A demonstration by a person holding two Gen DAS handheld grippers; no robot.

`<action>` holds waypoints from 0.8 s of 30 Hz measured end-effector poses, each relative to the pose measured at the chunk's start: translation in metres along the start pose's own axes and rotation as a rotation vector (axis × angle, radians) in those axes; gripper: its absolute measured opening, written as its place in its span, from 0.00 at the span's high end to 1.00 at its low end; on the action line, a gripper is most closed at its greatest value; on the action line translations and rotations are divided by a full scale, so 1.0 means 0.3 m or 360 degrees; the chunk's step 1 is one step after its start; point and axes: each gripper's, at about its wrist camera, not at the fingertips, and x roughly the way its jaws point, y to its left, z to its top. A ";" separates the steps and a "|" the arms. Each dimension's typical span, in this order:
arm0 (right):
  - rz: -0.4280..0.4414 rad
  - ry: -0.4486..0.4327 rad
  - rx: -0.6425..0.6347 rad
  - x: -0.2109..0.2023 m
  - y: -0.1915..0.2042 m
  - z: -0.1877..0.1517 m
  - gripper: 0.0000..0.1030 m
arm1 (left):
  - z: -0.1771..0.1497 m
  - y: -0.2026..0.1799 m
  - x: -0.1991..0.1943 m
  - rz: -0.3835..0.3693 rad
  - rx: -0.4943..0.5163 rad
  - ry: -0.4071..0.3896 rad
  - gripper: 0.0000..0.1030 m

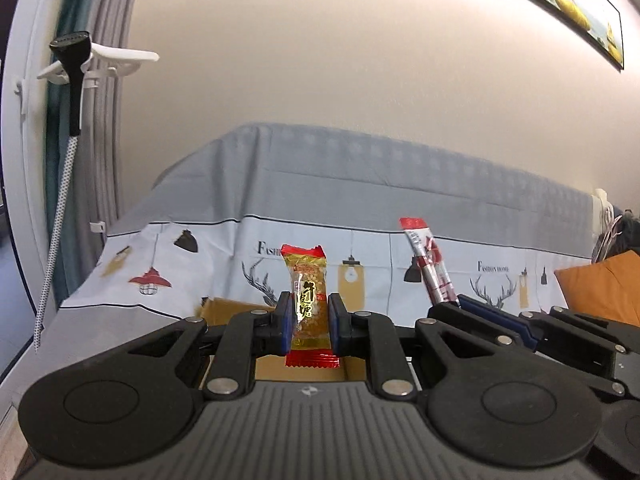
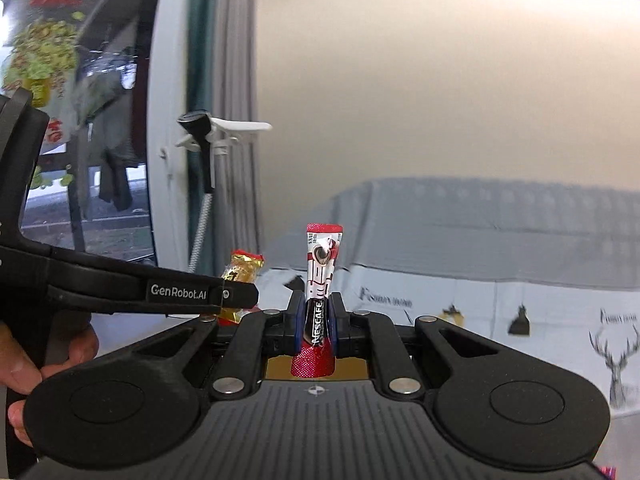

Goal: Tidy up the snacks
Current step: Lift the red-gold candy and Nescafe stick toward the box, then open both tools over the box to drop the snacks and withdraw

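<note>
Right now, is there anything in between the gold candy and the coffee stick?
Nothing. The left wrist view shows only the patterned cloth behind the gap between the gold candy and the coffee stick.

The red coffee stick (image 2: 319,300) reads "NESCAFE", the left tongs (image 2: 224,300) "GenRobot.AI", and the printed cloth (image 1: 488,267) "Fashion home".

Plain beige wall (image 1: 360,60) fills most of both views. Framed picture (image 1: 568,4) with yellow motifs hangs upper right. Sofa (image 1: 340,184) under a grey-and-white cover printed with lamps and deer heads stands against the wall. Orange cushion (image 1: 600,292) at its right end. Grey curtain (image 1: 106,128) left, beside a white door frame (image 2: 168,120). White wall rack (image 1: 116,60) holds a black-handled tool (image 1: 74,72). Glass door (image 2: 80,120) reflects clutter.
</note>
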 end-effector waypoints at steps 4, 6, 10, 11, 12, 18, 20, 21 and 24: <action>0.0026 0.0050 -0.0014 0.057 0.027 -0.021 0.88 | -0.043 0.051 0.049 0.0033 -0.0009 0.0037 0.81; 0.0042 0.0114 0.0018 0.102 0.026 -0.053 0.88 | -0.080 0.082 0.110 0.0028 -0.0048 0.0119 0.81; 0.0038 0.0254 0.0059 0.185 0.033 -0.131 0.88 | -0.170 0.158 0.240 0.0051 -0.0107 0.0272 0.81; 0.0033 0.0297 0.0064 0.208 0.031 -0.156 0.88 | -0.193 0.169 0.267 0.0055 -0.0117 0.0306 0.81; 0.0030 0.0331 0.0065 0.230 0.029 -0.176 0.88 | -0.215 0.182 0.300 0.0056 -0.0131 0.0344 0.81; 0.0013 0.0541 0.0111 0.358 0.018 -0.311 0.88 | -0.356 0.244 0.449 0.0082 -0.0121 0.0554 0.81; 0.0015 0.0599 0.0119 0.392 0.022 -0.356 0.88 | -0.397 0.260 0.483 0.0089 -0.0127 0.0611 0.81; 0.0020 0.0625 0.0124 0.406 0.025 -0.373 0.88 | -0.417 0.267 0.494 0.0091 -0.0128 0.0633 0.81; 0.0043 0.0699 0.0124 0.440 0.042 -0.421 0.88 | -0.463 0.272 0.518 0.0086 -0.0103 0.0677 0.81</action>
